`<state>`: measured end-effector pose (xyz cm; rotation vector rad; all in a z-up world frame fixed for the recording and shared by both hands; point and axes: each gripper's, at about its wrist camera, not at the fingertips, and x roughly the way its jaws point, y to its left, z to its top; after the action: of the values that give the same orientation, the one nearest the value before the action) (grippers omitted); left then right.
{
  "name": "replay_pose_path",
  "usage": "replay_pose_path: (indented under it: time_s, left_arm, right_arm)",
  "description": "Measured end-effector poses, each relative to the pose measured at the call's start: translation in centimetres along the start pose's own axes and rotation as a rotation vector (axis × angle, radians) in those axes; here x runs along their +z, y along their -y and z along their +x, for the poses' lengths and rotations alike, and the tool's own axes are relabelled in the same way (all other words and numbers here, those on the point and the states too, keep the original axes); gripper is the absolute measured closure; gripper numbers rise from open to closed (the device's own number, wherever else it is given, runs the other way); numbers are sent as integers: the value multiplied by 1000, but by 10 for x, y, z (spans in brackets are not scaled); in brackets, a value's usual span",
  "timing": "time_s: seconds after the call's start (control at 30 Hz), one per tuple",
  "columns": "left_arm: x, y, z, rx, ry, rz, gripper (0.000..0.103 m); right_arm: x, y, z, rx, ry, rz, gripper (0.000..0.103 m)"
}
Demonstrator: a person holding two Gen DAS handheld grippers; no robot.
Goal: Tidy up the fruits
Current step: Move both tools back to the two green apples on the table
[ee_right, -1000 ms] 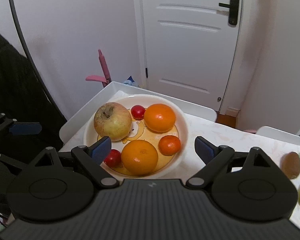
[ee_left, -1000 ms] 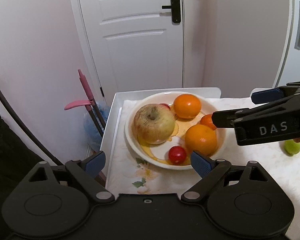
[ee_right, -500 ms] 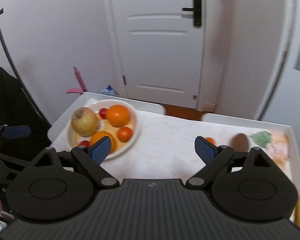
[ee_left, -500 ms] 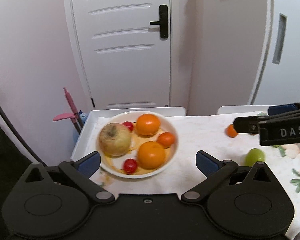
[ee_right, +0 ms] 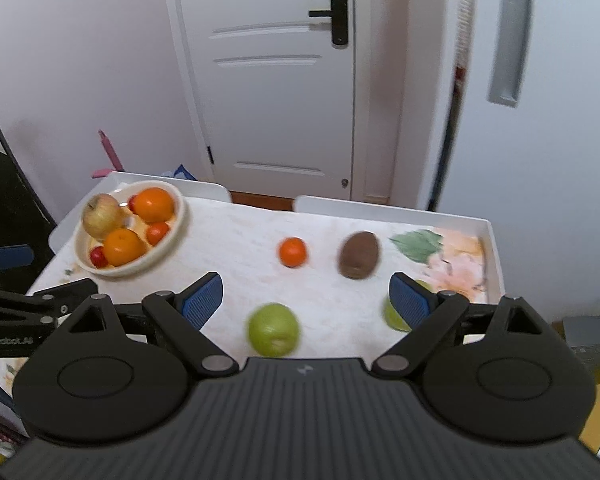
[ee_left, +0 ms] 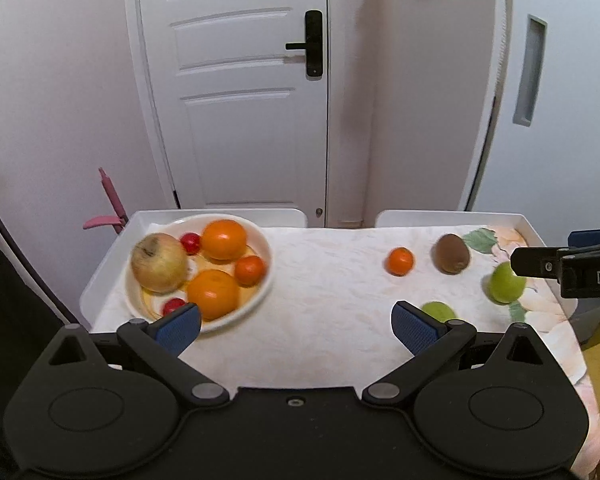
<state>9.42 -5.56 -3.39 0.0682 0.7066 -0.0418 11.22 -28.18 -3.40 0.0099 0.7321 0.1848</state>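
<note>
Both grippers hover level above the cloth with jaws spread wide and holding nothing — the left gripper (ee_left: 296, 326) near the fruit plate (ee_left: 260, 298), the right gripper (ee_right: 306, 294) over a green apple (ee_right: 274, 330).

Ahead and to the left of the right claw (ee_right: 302, 300), a bowl (ee_right: 172, 240) on the surface (ee_right: 236, 248) holds the apple (ee_right: 100, 216), oranges and small fruits. Straight ahead lie a tangerine (ee_right: 292, 251) and, right of it, a kiwi (ee_right: 359, 255). One lime (ee_right: 274, 329) sits between the claw's fingers, another lime (ee_right: 392, 314) behind its right finger.
</note>
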Motion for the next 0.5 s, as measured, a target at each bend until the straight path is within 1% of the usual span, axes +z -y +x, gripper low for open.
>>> replay_pose_path:
  time_s: [0.1,0.23,0.33,0.5]
  left_arm:
    - [-4,22,4,-2,-10,0,0]
    - [-8,49,19,-10,-23,0,0]
    - [-13,68,35,-20,-27,3,0]
    - [-23,97,67,-3,-51,-3,0]
  right_arm:
    - [-6,21,7,-1,-7,-5,0]
    - [-13,47,22,-3,-16,-15,0]
    - [-16,65,37,0,-22,-27,0]
    - [-23,88,64,25,-38,-43,0]
